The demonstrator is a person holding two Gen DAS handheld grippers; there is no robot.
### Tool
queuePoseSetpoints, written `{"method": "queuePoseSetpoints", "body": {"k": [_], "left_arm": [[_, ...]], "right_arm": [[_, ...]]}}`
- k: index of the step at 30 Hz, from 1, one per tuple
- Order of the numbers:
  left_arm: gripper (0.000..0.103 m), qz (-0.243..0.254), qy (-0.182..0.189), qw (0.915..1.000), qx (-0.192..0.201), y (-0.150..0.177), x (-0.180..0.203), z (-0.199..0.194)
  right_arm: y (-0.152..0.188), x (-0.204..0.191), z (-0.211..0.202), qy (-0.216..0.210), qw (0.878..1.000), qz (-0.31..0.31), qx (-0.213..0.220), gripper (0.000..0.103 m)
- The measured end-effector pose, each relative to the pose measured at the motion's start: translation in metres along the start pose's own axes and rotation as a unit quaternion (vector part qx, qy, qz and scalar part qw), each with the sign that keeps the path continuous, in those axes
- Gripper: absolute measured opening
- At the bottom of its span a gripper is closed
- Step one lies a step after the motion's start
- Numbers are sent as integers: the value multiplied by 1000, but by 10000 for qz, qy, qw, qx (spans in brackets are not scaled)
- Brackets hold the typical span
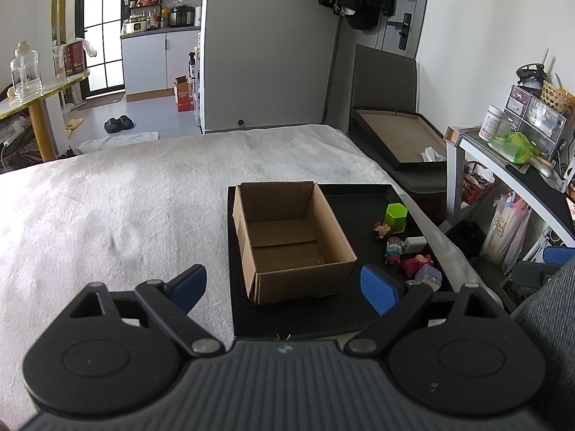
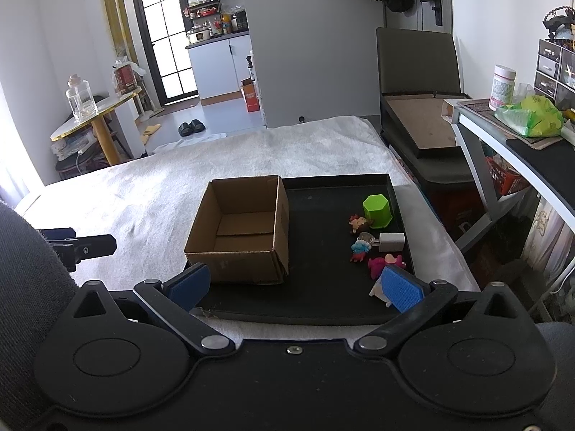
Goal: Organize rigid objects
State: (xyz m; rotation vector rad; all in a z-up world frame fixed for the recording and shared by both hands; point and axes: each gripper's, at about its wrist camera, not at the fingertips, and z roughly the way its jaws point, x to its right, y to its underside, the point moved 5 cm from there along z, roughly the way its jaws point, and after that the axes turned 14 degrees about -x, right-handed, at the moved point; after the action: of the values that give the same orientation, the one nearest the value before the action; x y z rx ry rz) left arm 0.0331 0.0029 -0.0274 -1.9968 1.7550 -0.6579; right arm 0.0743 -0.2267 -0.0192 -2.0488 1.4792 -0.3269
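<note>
A black tray [image 2: 323, 301] lies on a bed covered with a pale fuzzy blanket [image 2: 125, 197], and an open cardboard box [image 2: 244, 262] stands on the tray's left half with nothing visible inside it. To the box's three o'clock, on the bare right half of the tray, a handful of small things sits in a loose column. Farthest off, toward one o'clock in the right wrist view, a green hexagonal cup [image 2: 377, 210] stands upright, and a small brown-haired figurine [image 2: 359, 223] lies just beside it. Nearer are a white charger plug [image 2: 391, 241], a little blue-and-red figurine [image 2: 360, 250] and a pink toy [image 2: 384, 263], all close together. Nearest of all is a small pale lilac piece [image 1: 429, 276], partly hidden behind a claw finger in both views. The left claw [image 1: 284, 289] hangs above the near edge of the tray with its blue pads spread wide and nothing between them; the box sits at its twelve o'clock. The right claw [image 2: 294, 289] is likewise spread wide and pinches nothing, the box's near right corner showing between its pads. A grey sleeve [image 2: 25, 269] shows at nine o'clock in the right wrist view.
</note>
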Motion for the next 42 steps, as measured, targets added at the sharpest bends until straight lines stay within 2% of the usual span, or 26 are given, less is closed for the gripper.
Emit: {"method": "queuePoseSetpoints", "body": {"k": [24, 29, 42], "left_arm": [[92, 32, -43, 9999, 126, 2, -1, -3], [92, 150, -187, 9997, 29, 3, -1, 6], [92, 57, -523, 9982, -301, -5, -10, 44]], "right_arm": [[1, 4, 3, -160, 9999, 16, 56, 103], [2, 8, 13, -191, 9998, 41, -20, 103], [2, 32, 52, -229, 9992, 216, -263, 103]]}}
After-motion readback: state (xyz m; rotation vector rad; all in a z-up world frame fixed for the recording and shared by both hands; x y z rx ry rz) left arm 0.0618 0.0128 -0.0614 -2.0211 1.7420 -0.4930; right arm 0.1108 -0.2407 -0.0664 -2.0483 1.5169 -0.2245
